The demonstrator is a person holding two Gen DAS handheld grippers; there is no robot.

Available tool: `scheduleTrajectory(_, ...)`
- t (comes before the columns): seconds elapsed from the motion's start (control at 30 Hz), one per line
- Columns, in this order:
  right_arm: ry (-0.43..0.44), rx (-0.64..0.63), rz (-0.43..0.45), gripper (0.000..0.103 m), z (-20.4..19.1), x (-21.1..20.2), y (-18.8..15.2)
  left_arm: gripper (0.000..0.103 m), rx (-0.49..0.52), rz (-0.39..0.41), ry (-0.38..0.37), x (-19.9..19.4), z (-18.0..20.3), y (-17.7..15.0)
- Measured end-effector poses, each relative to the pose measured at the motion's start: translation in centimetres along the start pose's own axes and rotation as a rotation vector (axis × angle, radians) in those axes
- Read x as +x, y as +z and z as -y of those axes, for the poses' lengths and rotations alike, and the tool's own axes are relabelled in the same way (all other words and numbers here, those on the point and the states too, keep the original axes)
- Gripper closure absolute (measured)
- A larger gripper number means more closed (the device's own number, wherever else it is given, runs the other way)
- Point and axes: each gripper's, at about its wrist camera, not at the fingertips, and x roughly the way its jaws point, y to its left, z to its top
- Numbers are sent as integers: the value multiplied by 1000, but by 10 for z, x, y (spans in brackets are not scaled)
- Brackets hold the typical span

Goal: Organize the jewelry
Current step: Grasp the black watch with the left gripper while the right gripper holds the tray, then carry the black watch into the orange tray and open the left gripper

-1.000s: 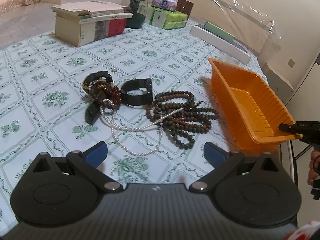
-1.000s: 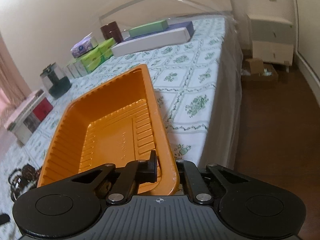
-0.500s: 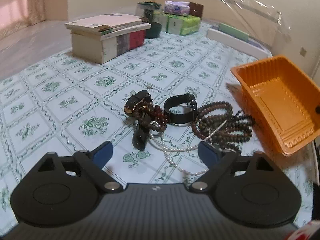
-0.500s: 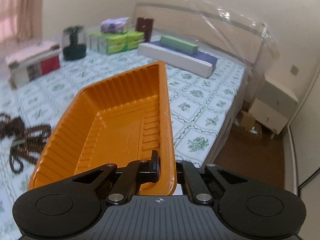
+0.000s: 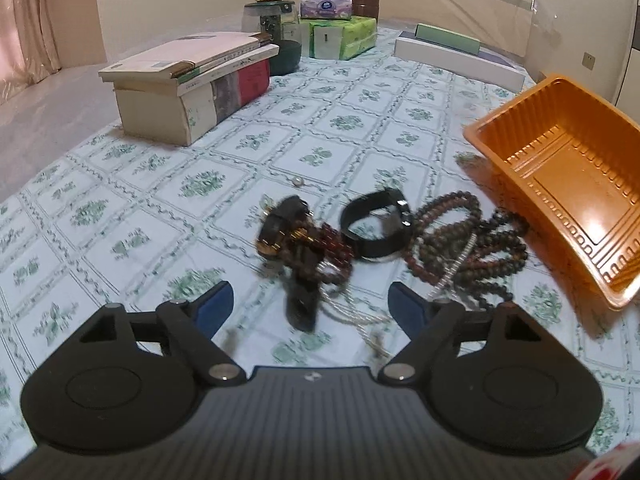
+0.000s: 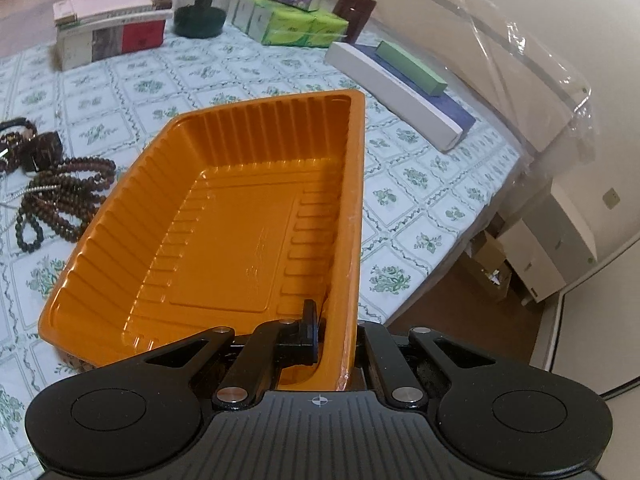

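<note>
Step in hand, tray positioning: right gripper (image 6: 336, 344) clamped on orange tray (image 6: 224, 216) rim, jewelry pile (image 5: 376, 240) at tray's nine o'clock; left gripper (image 5: 310, 304) jaws apart, next to pinch one piece.

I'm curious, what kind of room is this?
Probably a bedroom: the jewelry lies on a floral bedsheet, with a plastic-wrapped headboard behind and a pink curtain at the side.
</note>
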Motion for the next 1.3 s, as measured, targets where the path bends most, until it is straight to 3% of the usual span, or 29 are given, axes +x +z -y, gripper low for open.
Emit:
scheduleTrajectory(0.17, -12, -25, -2, 100, -1, -2, 5, 31, 1, -3, -4, 10, -17, 14)
scheduleTrajectory(0.6, -17, -25, -5, 100, -2, -1, 6, 83, -37, -33, -57, 41, -44, 41)
scheduleTrajectory(0.77, -16, -25, -5, 100, -1, -1, 6, 83, -56, -32, -62, 43, -56, 49)
scheduleTrajectory(0.97, -14, -25, -2, 100, -1, 0, 6, 83, 5, -68, -83, 51, -53, 55)
scheduleTrajectory(1.03, -15, -22, 0, 100, -1, 0, 5, 88, 38, -71, -70, 49, -49, 56)
scheduleTrajectory(1.3, -12, -26, 11, 100, -4, -2, 5, 90, 132, -32, -43, 25, -35, 79)
